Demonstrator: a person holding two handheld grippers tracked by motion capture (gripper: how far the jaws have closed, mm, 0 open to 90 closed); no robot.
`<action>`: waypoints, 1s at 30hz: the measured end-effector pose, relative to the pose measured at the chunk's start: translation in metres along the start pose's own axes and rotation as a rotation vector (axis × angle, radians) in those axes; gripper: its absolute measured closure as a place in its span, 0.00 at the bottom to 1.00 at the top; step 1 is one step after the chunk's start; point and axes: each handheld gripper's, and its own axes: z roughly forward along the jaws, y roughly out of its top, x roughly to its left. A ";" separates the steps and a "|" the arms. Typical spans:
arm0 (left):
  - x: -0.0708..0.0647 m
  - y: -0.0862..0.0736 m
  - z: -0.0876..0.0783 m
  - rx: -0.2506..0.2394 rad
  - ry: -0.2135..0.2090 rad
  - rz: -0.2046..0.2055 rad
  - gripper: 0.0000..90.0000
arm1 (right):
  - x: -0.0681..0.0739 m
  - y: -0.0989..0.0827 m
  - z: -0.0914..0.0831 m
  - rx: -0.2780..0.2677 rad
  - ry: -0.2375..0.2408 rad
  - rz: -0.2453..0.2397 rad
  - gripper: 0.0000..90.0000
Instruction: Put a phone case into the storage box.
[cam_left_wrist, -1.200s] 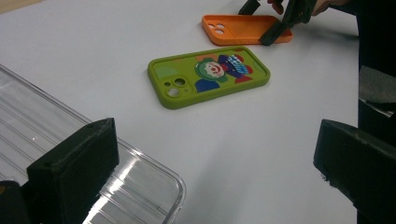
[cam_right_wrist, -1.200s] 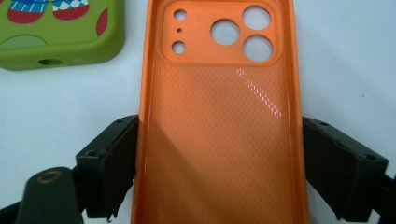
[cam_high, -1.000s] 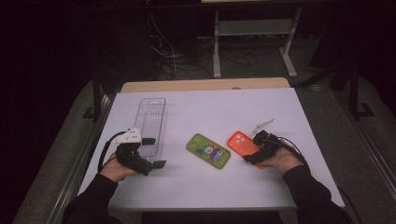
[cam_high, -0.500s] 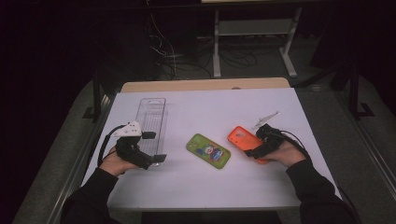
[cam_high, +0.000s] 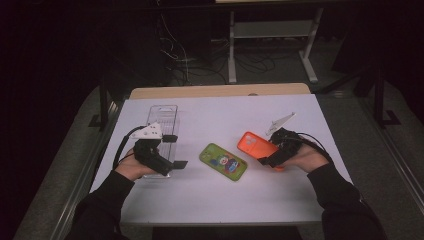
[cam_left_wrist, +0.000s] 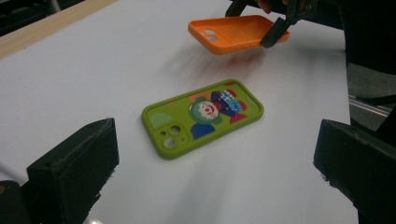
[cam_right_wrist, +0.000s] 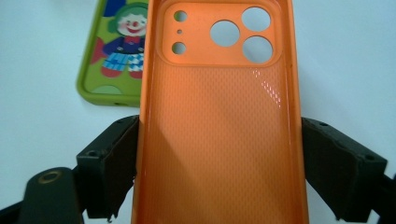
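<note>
The tabletop (cam_high: 220, 115) is white and bright under the light. Along its far edge, away from the fingers, runs a strip of pale wood (cam_high: 220, 91). The room past that is very dark. On the dark floor (cam_high: 280, 65) back there lies a tangle of cables (cam_high: 185, 57). Beside the cables stands a grey metal stand (cam_high: 272, 35) with two legs and a shelf. Grey side rails (cam_high: 80, 175) run along the left and right of the tabletop.

No readable text, label, brand or number stands on anything.
</note>
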 end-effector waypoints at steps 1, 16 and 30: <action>0.000 0.002 0.002 -0.002 -0.005 0.002 0.00 | 0.001 0.001 0.000 0.005 0.006 -0.011 0.17; -0.001 0.027 0.032 0.021 -0.092 0.091 0.00 | 0.011 0.023 0.004 0.015 0.063 -0.161 0.17; 0.005 0.052 0.054 0.014 -0.137 0.131 0.00 | 0.017 0.047 0.008 0.033 0.123 -0.230 0.17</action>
